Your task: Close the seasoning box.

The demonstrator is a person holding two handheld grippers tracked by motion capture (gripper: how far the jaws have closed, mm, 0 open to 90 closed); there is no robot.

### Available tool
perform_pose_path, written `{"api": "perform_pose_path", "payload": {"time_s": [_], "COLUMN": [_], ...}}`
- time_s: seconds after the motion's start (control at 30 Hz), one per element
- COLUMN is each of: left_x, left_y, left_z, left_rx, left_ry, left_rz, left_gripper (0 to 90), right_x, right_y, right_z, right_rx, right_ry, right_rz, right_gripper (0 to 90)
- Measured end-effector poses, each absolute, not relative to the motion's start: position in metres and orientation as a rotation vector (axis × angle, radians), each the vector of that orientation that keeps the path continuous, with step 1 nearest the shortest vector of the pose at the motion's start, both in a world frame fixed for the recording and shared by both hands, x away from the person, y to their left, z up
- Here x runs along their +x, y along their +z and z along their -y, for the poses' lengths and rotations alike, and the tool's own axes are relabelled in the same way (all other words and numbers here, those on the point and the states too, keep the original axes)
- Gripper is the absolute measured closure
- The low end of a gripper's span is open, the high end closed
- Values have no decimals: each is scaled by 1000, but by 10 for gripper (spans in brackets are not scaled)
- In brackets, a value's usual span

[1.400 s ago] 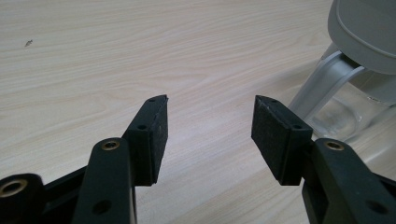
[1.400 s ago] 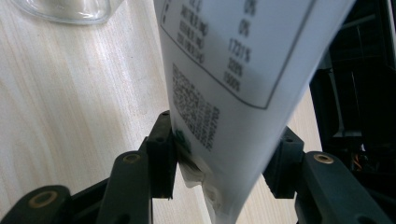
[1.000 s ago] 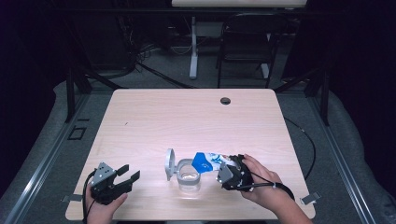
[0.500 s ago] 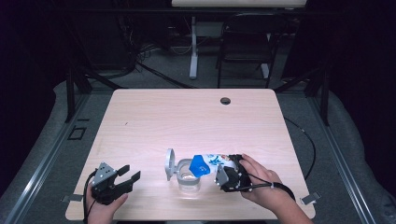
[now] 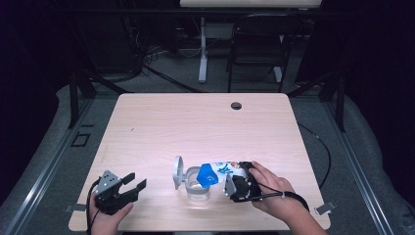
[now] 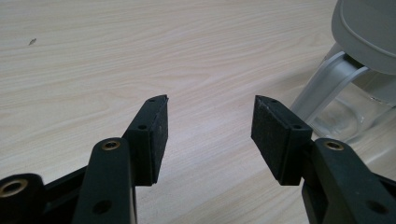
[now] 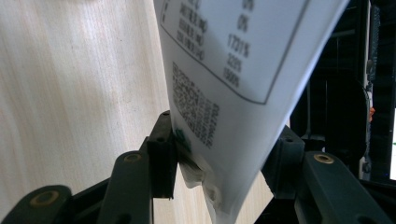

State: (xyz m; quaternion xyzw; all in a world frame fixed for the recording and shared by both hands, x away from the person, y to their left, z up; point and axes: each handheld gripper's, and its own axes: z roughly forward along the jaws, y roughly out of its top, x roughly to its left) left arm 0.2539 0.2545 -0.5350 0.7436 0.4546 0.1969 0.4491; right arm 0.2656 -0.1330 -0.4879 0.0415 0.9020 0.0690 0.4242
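A clear container [image 5: 198,190] stands near the table's front edge, its grey hinged lid [image 5: 177,172] flipped up on the left. My right gripper [image 5: 234,185] is shut on the sealed bottom end of a white and blue pouch [image 5: 220,171]. The pouch lies tilted, its blue end over the container's mouth. In the right gripper view the printed white pouch [image 7: 233,70] sits pinched between both pads of the right gripper [image 7: 224,135]. My left gripper [image 5: 134,182] rests at the front left, open and holding nothing. Past the left gripper [image 6: 210,123], the lid [image 6: 369,28] and the container's glass wall [image 6: 345,116] show at the right.
The light wooden table [image 5: 195,127] has a round cable hole [image 5: 236,105] near its far edge. A chair [image 5: 259,44] and a desk leg [image 5: 202,49] stand on the dark floor beyond the table.
The pouch's blue end has dipped lower toward the container's mouth. Both hands kept their places.
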Motion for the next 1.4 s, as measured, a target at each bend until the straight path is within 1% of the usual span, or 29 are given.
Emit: {"api": "perform_pose_path", "payload": {"time_s": [0.5, 1.4], "left_x": [254, 254], "left_y": [-535, -534], "left_z": [-255, -258], "left_rx": [1836, 1833], "left_ry": [493, 492], "left_rz": [-1128, -1134], "left_gripper": [466, 467], "right_x": [266, 267], "right_y": [-493, -485], "right_z": [129, 125], "right_rx": [63, 5], "right_ry": [157, 82], "right_rz": [-2260, -2238], "right_gripper": [536, 537]}}
